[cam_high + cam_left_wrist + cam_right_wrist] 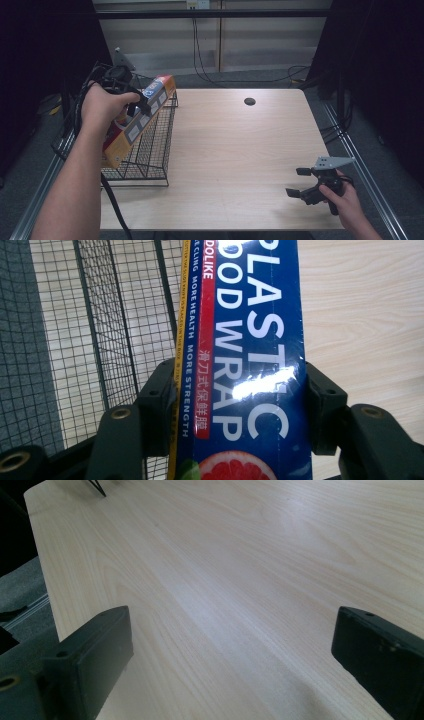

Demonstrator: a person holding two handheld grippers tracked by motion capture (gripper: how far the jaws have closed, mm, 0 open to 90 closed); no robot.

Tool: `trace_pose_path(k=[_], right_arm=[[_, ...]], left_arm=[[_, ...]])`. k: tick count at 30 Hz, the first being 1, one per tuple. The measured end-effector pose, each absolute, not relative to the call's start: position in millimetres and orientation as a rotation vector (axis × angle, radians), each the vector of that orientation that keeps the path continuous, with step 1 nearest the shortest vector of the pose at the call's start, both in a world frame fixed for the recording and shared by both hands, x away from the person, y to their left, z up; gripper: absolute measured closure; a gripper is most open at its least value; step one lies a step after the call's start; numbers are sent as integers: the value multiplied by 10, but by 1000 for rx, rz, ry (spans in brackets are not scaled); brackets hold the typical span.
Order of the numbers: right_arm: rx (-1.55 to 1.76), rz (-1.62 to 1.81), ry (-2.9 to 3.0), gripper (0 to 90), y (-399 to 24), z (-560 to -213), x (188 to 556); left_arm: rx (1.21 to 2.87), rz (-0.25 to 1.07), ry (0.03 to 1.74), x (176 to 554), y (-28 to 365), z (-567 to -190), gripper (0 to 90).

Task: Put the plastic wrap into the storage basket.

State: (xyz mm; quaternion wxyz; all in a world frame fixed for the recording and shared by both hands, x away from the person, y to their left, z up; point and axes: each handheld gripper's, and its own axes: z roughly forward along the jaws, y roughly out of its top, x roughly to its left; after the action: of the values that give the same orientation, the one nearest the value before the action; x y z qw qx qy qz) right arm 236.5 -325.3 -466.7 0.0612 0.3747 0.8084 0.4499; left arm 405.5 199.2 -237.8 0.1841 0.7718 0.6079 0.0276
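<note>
Blue-and-orange plastic wrap box (140, 117) clamped in left claw (134, 107), held tilted over black wire basket (150, 150) at nine o'clock on pale wood tabletop (235, 150), right claw (299, 181) spread wide at four o'clock, nothing gripped.

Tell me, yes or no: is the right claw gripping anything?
No. The right claw stands wide open, with bare table between its jaws.

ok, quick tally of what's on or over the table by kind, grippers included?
Plastic wrap boxes: 1, clamped in the left gripper
Wire baskets: 1
Grippers: 2; the right gripper has open, empty jaws
Total: 4
</note>
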Motion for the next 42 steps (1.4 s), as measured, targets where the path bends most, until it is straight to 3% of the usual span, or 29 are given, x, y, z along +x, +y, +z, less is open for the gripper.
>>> trace_pose_path(k=[42], right_arm=[[1112, 1346, 2433, 34, -3249, -4632, 2354]], left_arm=[[2039, 211, 1871, 4055, 2445, -2328, 435]])
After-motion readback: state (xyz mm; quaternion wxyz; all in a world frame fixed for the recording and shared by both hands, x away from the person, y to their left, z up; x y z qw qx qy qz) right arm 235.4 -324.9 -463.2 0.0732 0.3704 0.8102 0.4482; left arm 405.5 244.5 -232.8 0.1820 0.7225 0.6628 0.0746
